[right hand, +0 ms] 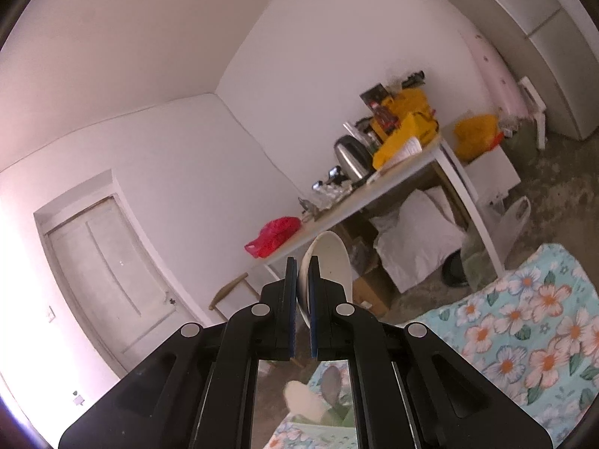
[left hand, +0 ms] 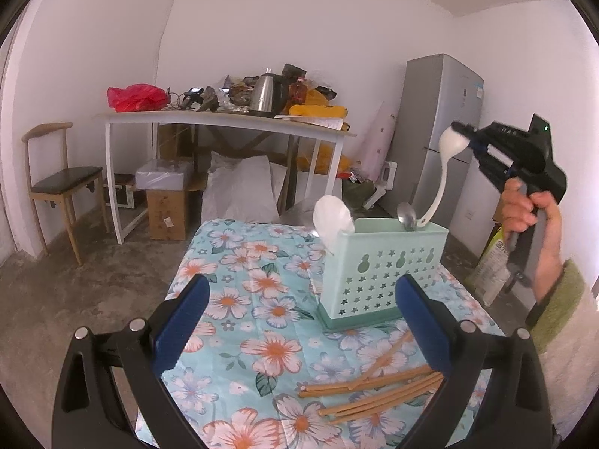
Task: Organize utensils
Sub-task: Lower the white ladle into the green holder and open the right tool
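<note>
A mint-green utensil holder (left hand: 382, 265) stands on the floral tablecloth (left hand: 239, 299). In it are a white spoon (left hand: 333, 220) at the left and a metal spoon (left hand: 407, 216) at the right. My left gripper (left hand: 299, 321) is open and empty, low over the cloth in front of the holder. Several wooden chopsticks (left hand: 374, 385) lie loose by its right finger. My right gripper (left hand: 464, 133) (right hand: 302, 262), held by a hand (left hand: 524, 209), is shut on the bowl of a second white spoon (left hand: 451, 142) (right hand: 333, 258). That spoon's handle reaches down to the holder's back right corner.
A white table (left hand: 224, 118) behind carries a kettle (left hand: 267, 93), a red bag (left hand: 134, 97) and clutter, with boxes and pillows under it. A wooden chair (left hand: 56, 183) stands at the left. A grey fridge (left hand: 441, 131) stands at the right. The cloth's far edge lies just behind the holder.
</note>
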`<state>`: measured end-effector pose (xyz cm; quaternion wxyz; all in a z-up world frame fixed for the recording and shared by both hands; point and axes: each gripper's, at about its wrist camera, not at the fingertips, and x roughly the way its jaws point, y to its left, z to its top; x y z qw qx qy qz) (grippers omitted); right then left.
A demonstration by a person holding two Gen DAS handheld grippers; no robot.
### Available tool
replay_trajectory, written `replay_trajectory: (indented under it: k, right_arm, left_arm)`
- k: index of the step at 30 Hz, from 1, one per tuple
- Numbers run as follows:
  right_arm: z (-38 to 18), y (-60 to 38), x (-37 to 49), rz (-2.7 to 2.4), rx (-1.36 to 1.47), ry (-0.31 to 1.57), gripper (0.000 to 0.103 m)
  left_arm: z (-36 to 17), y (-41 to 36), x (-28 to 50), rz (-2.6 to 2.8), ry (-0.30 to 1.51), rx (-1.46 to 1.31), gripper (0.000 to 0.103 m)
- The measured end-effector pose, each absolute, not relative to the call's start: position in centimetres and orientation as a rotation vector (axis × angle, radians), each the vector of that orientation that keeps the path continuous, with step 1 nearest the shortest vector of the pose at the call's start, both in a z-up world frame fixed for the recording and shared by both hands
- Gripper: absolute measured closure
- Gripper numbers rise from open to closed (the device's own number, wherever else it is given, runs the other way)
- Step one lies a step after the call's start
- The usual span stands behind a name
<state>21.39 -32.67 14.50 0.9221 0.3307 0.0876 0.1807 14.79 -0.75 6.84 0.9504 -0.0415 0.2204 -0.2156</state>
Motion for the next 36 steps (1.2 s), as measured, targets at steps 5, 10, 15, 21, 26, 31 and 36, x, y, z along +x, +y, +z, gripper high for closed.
replay_trajectory:
  k: [5,10,15,21,26,31,36]
  right_arm:
    - [11.4,-32.7,22.2,0.370,0.714,0.234,0.099]
    - [8.8,-32.6,20.8,0.378,0.753,0.289,0.099]
    - [8.1,-32.4,19.1,0.346,0.750,0.337,0.094]
    - [8.0,-33.4,17.4,0.338,0.824,0.324,0.089]
    - [8.8,-33.8,14.7,0.339,0.835,0.295,0.089]
    - [9.8,-33.6,11.4,0.337,0.806,0.282,0.088]
    - [10.5,-32.3,9.0,0.311,0.718,0.305,0.086]
  left_arm:
    - [6.4,-0.5,15.1,-0.429,0.459,-0.090,0.006]
    - [6.2,-0.4,15.1,-0.427,0.461,-0.093,0.006]
    - [6.3,-0.3,15.0,-0.432,0.457,-0.098,0.006]
    - [6.3,-0.2,14.4,-0.434,0.454,-0.106,0.006]
    - [6.5,-0.3,13.5,-0.432,0.461,-0.115,0.006]
    - [6.6,-0.5,12.9,-0.434,0.458,-0.112,0.006]
    - [6.4,-1.1,12.3,-0.443,0.463,-0.106,0.006]
